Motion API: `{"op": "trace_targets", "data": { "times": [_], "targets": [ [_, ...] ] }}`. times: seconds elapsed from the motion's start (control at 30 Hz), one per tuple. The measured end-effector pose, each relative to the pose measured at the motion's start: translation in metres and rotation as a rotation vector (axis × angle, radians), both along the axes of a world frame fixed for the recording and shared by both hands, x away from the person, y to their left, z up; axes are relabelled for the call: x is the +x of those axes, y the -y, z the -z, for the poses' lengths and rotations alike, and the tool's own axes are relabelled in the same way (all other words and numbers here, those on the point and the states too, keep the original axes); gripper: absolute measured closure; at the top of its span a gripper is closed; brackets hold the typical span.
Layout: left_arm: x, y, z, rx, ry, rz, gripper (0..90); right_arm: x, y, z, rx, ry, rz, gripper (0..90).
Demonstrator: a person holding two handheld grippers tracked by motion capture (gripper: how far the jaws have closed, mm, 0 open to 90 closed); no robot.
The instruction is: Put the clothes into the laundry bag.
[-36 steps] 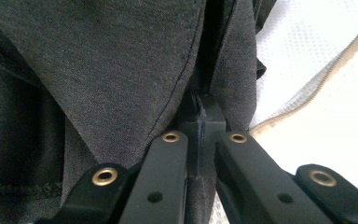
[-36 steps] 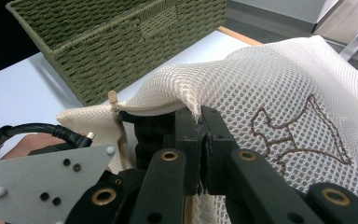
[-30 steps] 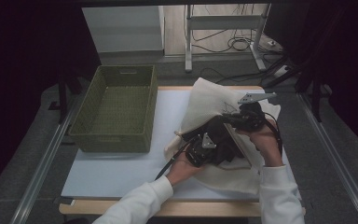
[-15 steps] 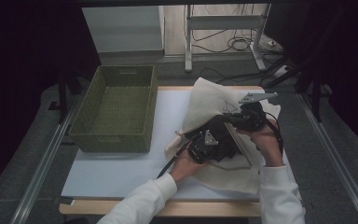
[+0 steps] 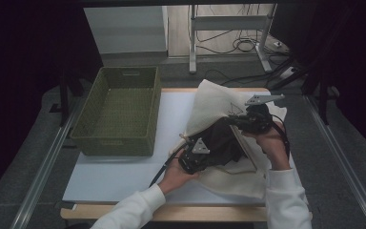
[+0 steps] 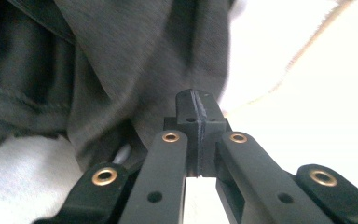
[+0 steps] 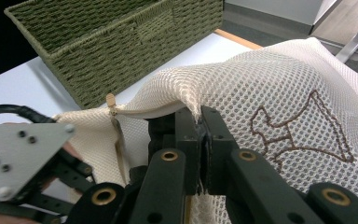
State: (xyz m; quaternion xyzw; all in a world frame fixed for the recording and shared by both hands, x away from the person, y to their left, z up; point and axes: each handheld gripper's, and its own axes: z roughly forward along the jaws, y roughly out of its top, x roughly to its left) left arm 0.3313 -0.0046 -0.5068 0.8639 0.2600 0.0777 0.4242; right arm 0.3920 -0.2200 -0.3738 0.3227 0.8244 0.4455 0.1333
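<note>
Left gripper point(image 5: 196, 155), pressed together, apparently empty, now nearer the person; right gripper point(image 7: 200, 122) pinching mesh bag point(image 7: 279, 88).

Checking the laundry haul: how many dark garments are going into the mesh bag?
1. A dark grey garment sits at the open mouth of the cream mesh laundry bag, right of the green woven basket. Others may be hidden inside the bag.

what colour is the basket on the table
Olive green woven basket; the right gripper view shows it best.
</note>
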Motion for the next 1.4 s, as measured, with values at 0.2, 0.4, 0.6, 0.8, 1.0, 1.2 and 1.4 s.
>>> {"op": "trace_targets", "data": {
  "times": [0.2,0.4,0.6,0.8,1.0,1.2,1.4],
  "targets": [
    [0.003,0.010,0.013,0.045,-0.010,0.003,89.8,0.000,-0.001,0.001,-0.001,0.001,-0.001,86.9],
    [0.013,0.021,0.020,0.052,-0.018,-0.015,89.9,0.000,0.000,0.001,0.002,0.001,-0.001,86.9],
    [0.020,0.030,0.022,0.091,0.007,-0.033,89.9,-0.001,0.000,0.000,-0.001,0.002,0.000,86.9],
    [0.027,0.033,0.022,0.109,0.010,-0.047,89.9,-0.001,-0.001,0.000,-0.003,0.001,-0.004,86.9],
    [0.032,0.035,0.022,0.109,0.018,-0.069,90.0,-0.002,-0.002,-0.001,-0.004,0.003,-0.008,86.9],
    [0.037,0.039,0.022,0.119,0.033,-0.088,90.0,-0.003,-0.003,-0.002,-0.001,0.003,-0.014,87.0],
    [0.042,0.040,0.022,0.117,0.038,-0.099,89.9,-0.003,-0.003,-0.002,0.002,0.004,-0.018,86.9]
  ]
}}
